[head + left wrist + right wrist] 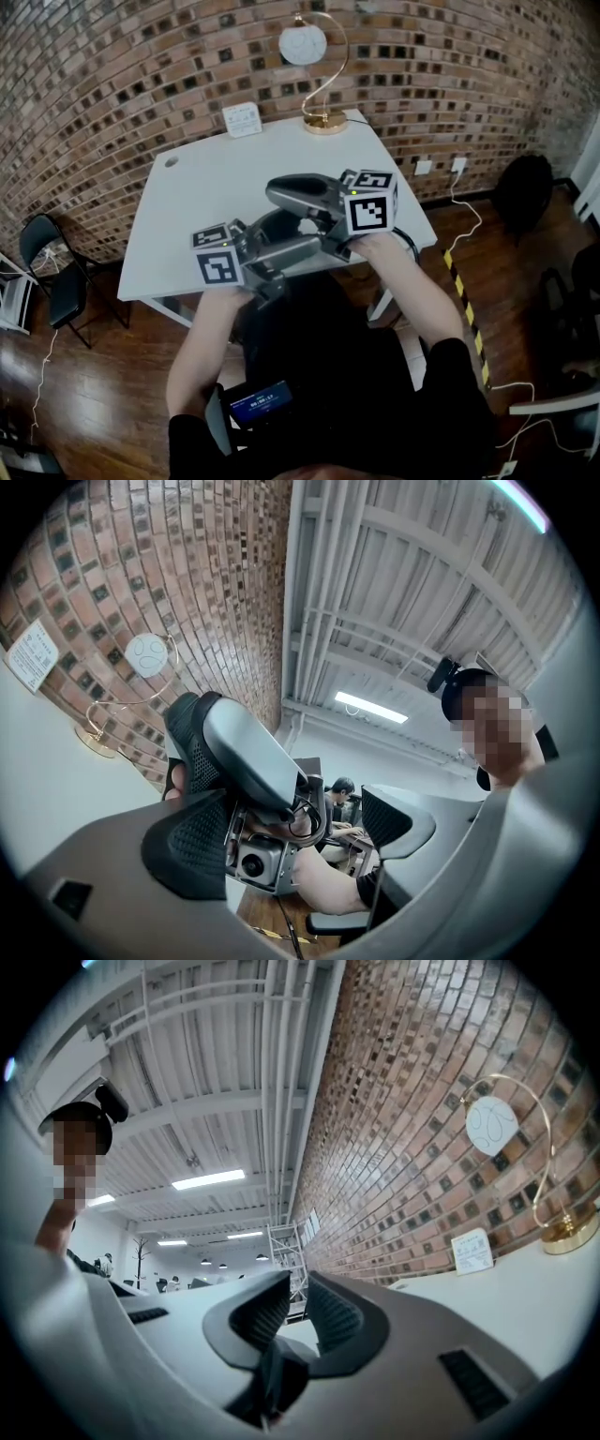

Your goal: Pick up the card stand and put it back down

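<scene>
A small white card stand (242, 119) stands upright at the table's far edge against the brick wall; it also shows in the left gripper view (31, 653) and the right gripper view (472, 1251). Both grippers hover over the table's near edge, far from it. My left gripper (314, 248) points right, its jaws spread wide with nothing held (295, 832); the other gripper fills its view. My right gripper (279, 192) points left. Its pads (323, 1312) stand a narrow gap apart, and nothing is between them.
A gold curved stand (324, 120) carrying a round white disc (302, 42) sits at the far edge of the white table (197, 206), right of the card. A black chair (56, 272) stands at the left on the wooden floor. Cables run along the right.
</scene>
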